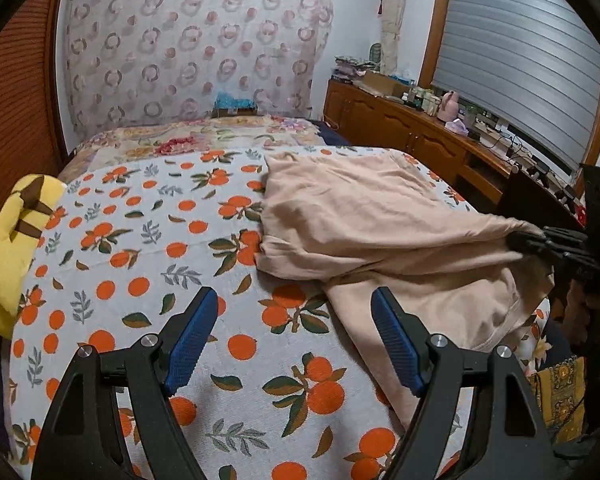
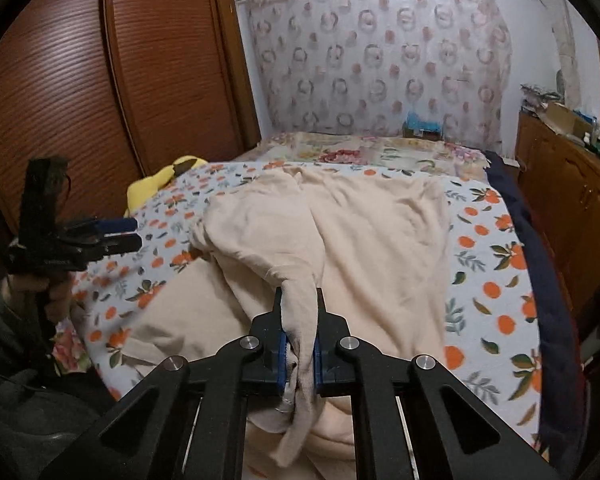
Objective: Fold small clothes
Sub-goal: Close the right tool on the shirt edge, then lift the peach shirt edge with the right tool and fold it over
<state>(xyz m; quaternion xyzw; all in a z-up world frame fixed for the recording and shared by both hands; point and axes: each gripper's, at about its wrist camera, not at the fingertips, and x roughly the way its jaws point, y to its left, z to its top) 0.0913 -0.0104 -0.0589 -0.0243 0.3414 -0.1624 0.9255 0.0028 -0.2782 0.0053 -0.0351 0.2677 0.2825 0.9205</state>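
Right gripper [image 2: 299,344]: fingers clamp beige garment [image 2: 340,220]
Left gripper [image 1: 296,336]: fingers wide, beside garment, over bed [image 1: 148,240]

Pretty clearly a bedroom in someone's home: there was a bed [image 1: 148,264] under an orange-print cover, a wooden slatted wardrobe [image 2: 100,80] beside it, a patterned curtain [image 1: 196,48] at the head, and a long wooden dresser [image 1: 400,124] cluttered with bottles and boxes under a shuttered window [image 1: 520,60].
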